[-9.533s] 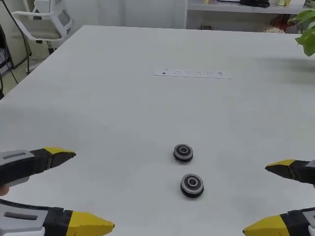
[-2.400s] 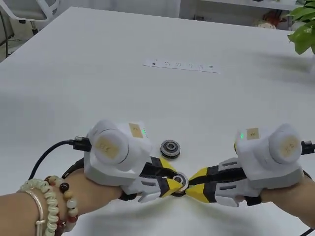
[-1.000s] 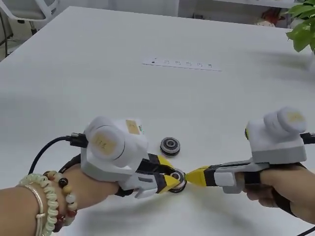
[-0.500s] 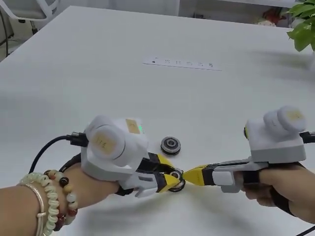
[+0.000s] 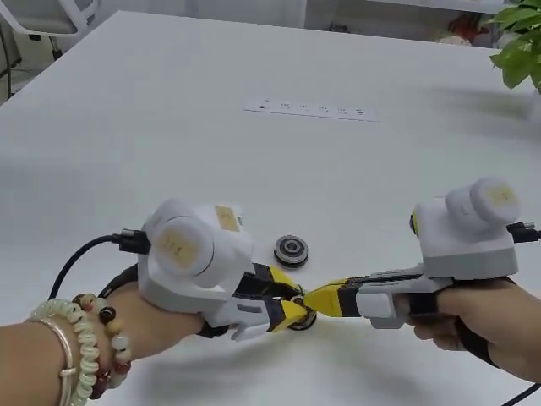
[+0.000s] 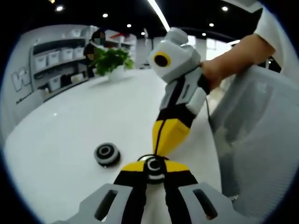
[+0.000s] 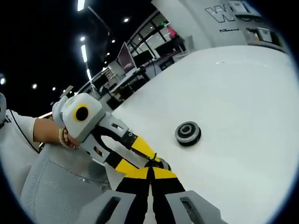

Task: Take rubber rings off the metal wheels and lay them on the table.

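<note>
At table [image 5: 169, 127] front | left gripper [image 5: 295, 309] clamps wheel [image 6: 154, 166] | right gripper [image 5: 309, 301] closed, pinching its rubber ring [image 7: 153, 161]

Ceiling strip lights [image 6: 158, 14] are shining evenly on the bright white surface [image 5: 254, 169], leaving soft shadows beneath the left hand-held gripper [image 5: 296, 315]. Fisheye distortion is bending both gripper views' edges.

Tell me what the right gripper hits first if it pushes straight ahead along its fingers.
The metal wheel clamped in the left gripper. The right gripper seems to touch its rim now, and the left gripper's fingers lie just beyond.
</note>
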Tool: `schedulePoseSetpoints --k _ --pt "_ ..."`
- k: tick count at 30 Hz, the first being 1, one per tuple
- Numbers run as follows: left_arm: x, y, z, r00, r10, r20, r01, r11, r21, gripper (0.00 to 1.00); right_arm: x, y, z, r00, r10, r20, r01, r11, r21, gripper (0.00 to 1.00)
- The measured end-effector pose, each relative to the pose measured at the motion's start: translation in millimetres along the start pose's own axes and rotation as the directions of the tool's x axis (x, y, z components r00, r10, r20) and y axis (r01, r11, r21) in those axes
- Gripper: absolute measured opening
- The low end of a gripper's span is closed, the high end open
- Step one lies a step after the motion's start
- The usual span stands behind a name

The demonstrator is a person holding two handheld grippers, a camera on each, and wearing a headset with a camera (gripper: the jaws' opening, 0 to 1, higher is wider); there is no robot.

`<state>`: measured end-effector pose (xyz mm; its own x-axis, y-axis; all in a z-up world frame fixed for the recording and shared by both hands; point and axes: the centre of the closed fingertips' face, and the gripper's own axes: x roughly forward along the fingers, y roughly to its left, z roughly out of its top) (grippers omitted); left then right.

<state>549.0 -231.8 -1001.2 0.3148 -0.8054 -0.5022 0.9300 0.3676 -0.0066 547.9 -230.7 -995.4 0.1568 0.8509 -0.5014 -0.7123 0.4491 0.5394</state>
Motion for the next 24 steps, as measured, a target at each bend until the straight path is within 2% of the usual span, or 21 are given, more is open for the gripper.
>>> schedulePoseSetpoints --k 4,5,7,9,15,18,21,22,24 --pt "-0.2 -0.7 0.1 1.0 -0.003 -0.004 0.003 1.0 -0.002 0.15 -1.1 -7.7 -10.2 0.9977 -0.049 -0.046 0.048 0.999 -0.022 0.0" --pt "-1.3 -2.1 -0.3 0.9997 -0.016 -0.017 0.016 1.0 0.011 0.14 -0.3 -8.1 -10.7 0.9978 -0.048 -0.046 0.047 0.999 -0.023 0.0" --pt "-3.9 -4.2 1.8 0.9993 -0.032 -0.019 0.032 0.999 0.033 0.17 -0.2 -7.0 -8.8 0.9984 -0.04 -0.04 0.04 0.999 -0.017 0.0" --pt "-7.2 -6.0 7.4 0.9989 -0.046 -0.002 0.046 0.998 0.033 0.23 0.5 -4.7 -7.0 0.9986 -0.04 -0.035 0.039 0.999 -0.02 0.0" --pt "-20.5 -4.7 30.1 0.9961 -0.067 0.059 0.066 0.998 0.013 0.32 0.2 -3.7 -5.6 0.9986 -0.043 -0.03 0.042 0.999 -0.021 0.0" --pt "-27.6 -4.5 35.3 0.9955 -0.068 0.067 0.066 0.997 0.026 0.37 -1.2 -1.1 -2.7 0.9988 -0.046 -0.018 0.045 0.999 -0.02 0.0" --pt "-34.1 -8.7 40.1 0.9928 -0.092 0.076 0.09 0.996 0.028 0.4 -3.7 -2.6 1.6 0.9987 -0.05 0.005 0.05 0.999 -0.013 0.0" --pt "-35.8 -10.6 40.7 0.9919 -0.104 0.073 0.102 0.994 0.034 0.41 -5.3 -1.9 3.7 0.9986 -0.052 0.012 0.052 0.999 -0.011 0.0" --pt "-39.7 -10.4 37.8 0.9932 -0.113 0.027 0.111 0.991 0.071 0.4 -7.7 -2.0 6.3 0.9982 -0.058 0.018 0.058 0.998 -0.023 0.0"
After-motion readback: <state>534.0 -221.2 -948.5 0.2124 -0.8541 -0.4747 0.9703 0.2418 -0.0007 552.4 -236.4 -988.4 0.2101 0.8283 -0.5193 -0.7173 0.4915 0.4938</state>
